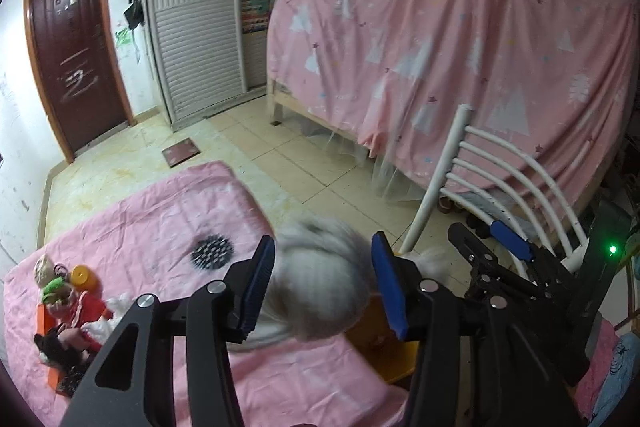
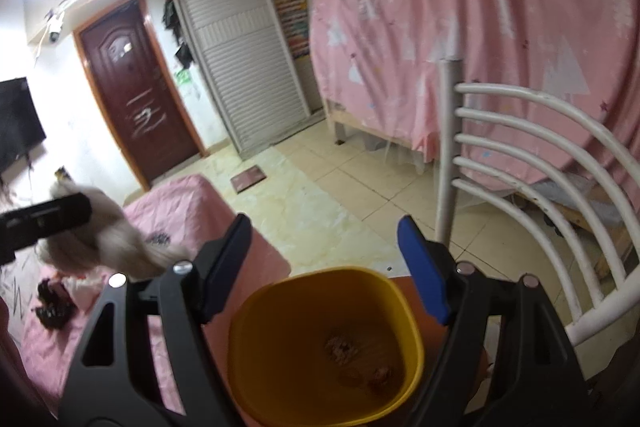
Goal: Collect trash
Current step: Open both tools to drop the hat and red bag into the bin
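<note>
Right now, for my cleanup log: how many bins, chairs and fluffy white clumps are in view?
yellow bin: 1
white chair: 1
fluffy white clump: 1
Total: 3

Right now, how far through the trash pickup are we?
Partly done: the yellow bin already has a few scraps at its bottom. In hand: the left tongs carry a white fluffy clump, blurred, beside the bin; the right tongs stand open above the bin, holding nothing. Left: a pile of small items on the pink sheet.
</note>
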Tool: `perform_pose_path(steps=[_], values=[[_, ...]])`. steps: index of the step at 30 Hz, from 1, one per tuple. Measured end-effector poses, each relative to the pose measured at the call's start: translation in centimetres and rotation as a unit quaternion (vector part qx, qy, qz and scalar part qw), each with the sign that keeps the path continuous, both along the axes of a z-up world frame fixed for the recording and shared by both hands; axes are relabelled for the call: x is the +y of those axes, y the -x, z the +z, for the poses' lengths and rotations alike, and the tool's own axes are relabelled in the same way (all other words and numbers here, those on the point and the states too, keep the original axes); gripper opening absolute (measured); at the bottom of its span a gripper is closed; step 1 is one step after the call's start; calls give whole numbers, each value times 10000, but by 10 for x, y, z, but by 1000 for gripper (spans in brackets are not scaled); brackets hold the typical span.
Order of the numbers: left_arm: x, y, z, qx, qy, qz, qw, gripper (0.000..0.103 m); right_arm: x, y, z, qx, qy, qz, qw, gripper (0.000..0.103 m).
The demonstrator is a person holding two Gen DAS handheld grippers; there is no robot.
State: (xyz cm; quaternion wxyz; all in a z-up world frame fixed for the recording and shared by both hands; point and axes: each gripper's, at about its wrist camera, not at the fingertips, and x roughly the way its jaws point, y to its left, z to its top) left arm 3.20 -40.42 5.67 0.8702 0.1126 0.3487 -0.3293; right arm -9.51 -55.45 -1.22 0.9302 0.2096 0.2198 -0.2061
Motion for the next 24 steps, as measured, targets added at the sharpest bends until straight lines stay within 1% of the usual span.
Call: perform_pose_path(steps=[3, 6, 10, 15, 18, 22, 24], values=[[-11, 8, 3, -82, -5, -108, 9999, 49, -5, 6, 1, -89, -35, -80, 9999, 72], [-16, 15, 6, -213, -45, -132, 9997, 49, -7, 5, 2, -126, -76, -54, 9999, 72], [-15, 20, 9, -263, -58, -121, 9996, 49, -1, -1, 2, -97, -60, 61, 9999, 72], [-3, 22, 15, -313, -46, -56, 9995, 49, 11, -7, 6, -118, 27, 219, 9997, 72], [7, 20, 18, -323, -13, 36, 9995, 49, 16, -9, 8, -183, 33, 356, 9992, 73], [27, 12, 21, -330, 26, 221, 9992, 49, 31, -19, 10, -156, 119, 535, 9984, 73], [40, 7, 21, -335, 25, 348, 9988, 49, 40, -24, 10, -127, 180, 642, 9977, 77]])
